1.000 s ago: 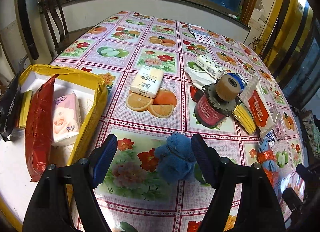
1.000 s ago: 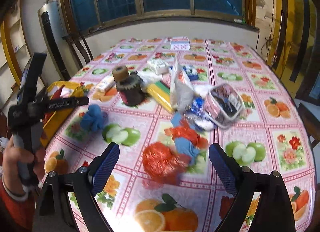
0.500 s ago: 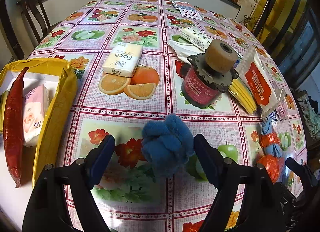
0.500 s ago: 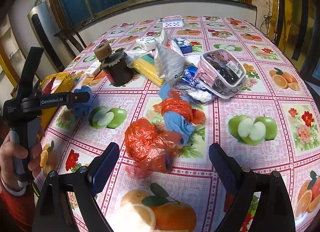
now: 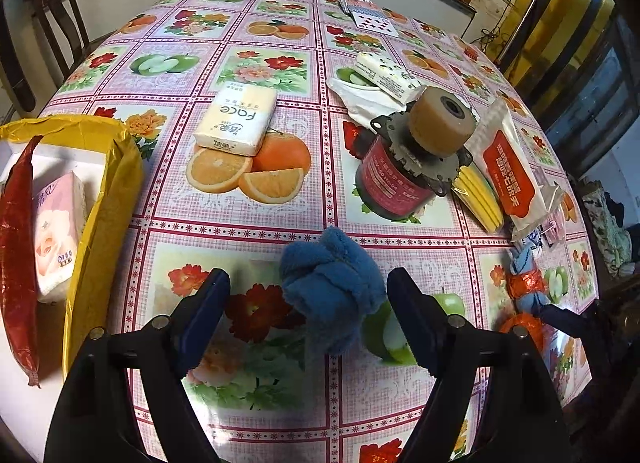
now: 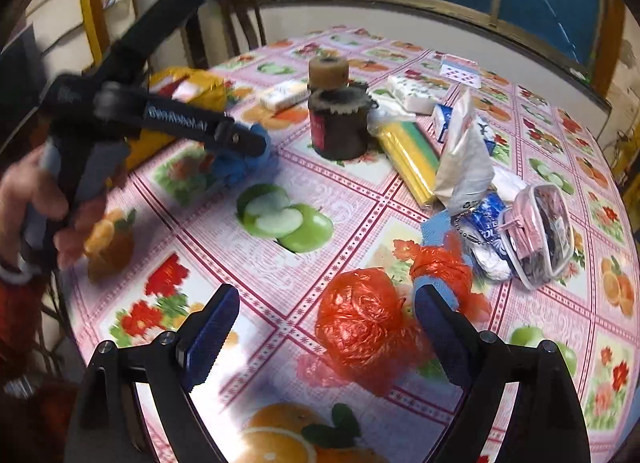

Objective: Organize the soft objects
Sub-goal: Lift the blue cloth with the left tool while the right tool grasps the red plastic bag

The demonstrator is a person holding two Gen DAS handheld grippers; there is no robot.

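We hold the left gripper (image 5: 308, 311) with its jaws spread wide over the fruit-print tablecloth (image 5: 248, 75). One blue fleece cloth (image 5: 332, 287) lies bunched on the tablecloth between the two fingers, nearer the right finger, touching neither as far as the left wrist view shows. The right gripper (image 6: 324, 327) is likewise spread. One crumpled orange plastic bag (image 6: 360, 323) lies between its fingers, close to the right finger; contact cannot be confirmed.

Count, left wrist view:
- one yellow box (image 5: 108, 199) at the left table edge, holding one pink tissue pack (image 5: 56, 231) and one red foil pouch (image 5: 16, 247)
- one pale yellow tissue pack (image 5: 238, 119) on the tablecloth
- one red-bodied motor (image 5: 404, 167) beyond the cloth
- one second blue cloth (image 6: 434, 231), partly wrapped in orange plastic, in the right wrist view
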